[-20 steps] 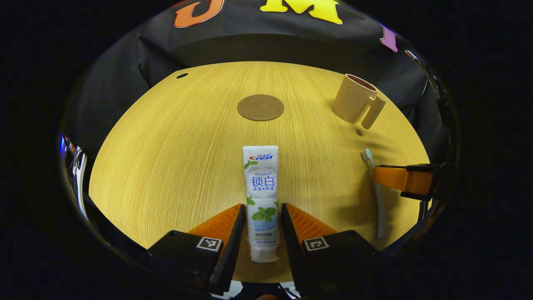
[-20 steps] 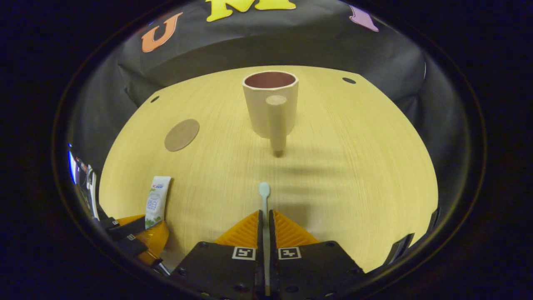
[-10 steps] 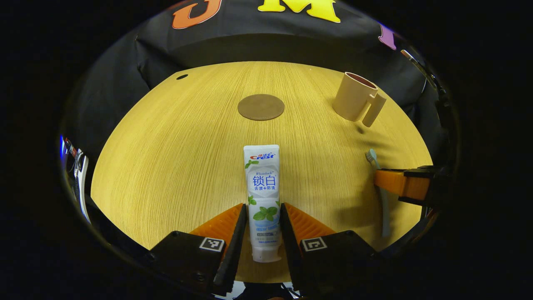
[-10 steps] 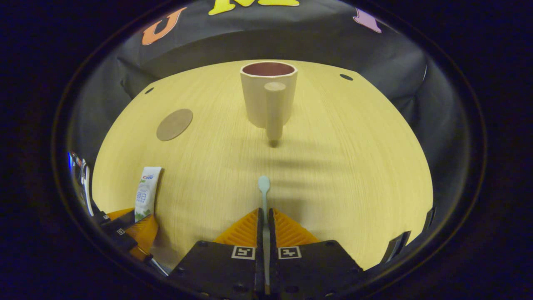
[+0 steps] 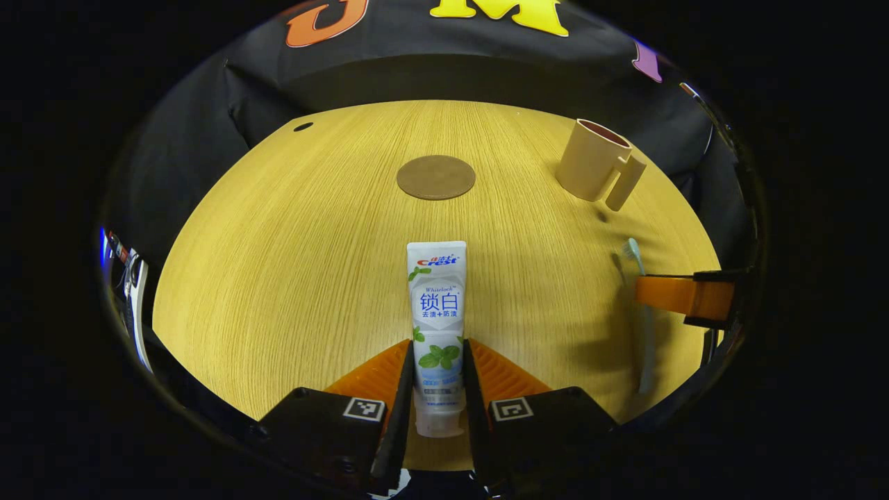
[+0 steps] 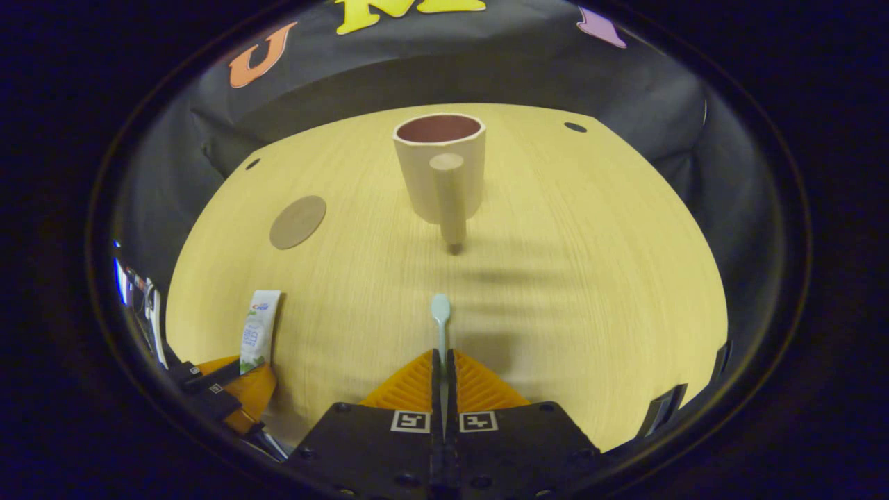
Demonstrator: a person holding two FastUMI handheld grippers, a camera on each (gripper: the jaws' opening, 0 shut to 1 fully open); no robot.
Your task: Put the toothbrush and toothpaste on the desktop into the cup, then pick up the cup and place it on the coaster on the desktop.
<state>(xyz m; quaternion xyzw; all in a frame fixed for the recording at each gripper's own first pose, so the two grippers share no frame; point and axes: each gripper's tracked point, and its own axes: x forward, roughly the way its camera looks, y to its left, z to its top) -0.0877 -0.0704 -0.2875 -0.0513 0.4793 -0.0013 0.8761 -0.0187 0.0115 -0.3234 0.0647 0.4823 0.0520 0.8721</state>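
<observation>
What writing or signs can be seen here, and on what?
White toothpaste tube: printed label with logo and large characters; fine print too small to read.
Left tool and right tool: black-and-white square code markers, no words.
Beige plastic cup, round brown coaster, pale green toothbrush: none.

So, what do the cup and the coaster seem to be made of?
The cup: probably matte plastic; smooth beige walls, no glaze shine, with a moulded peg handle. The coaster: a thin, flat brown disc, dull; maybe leather, cork or board, I cannot tell which.
</observation>
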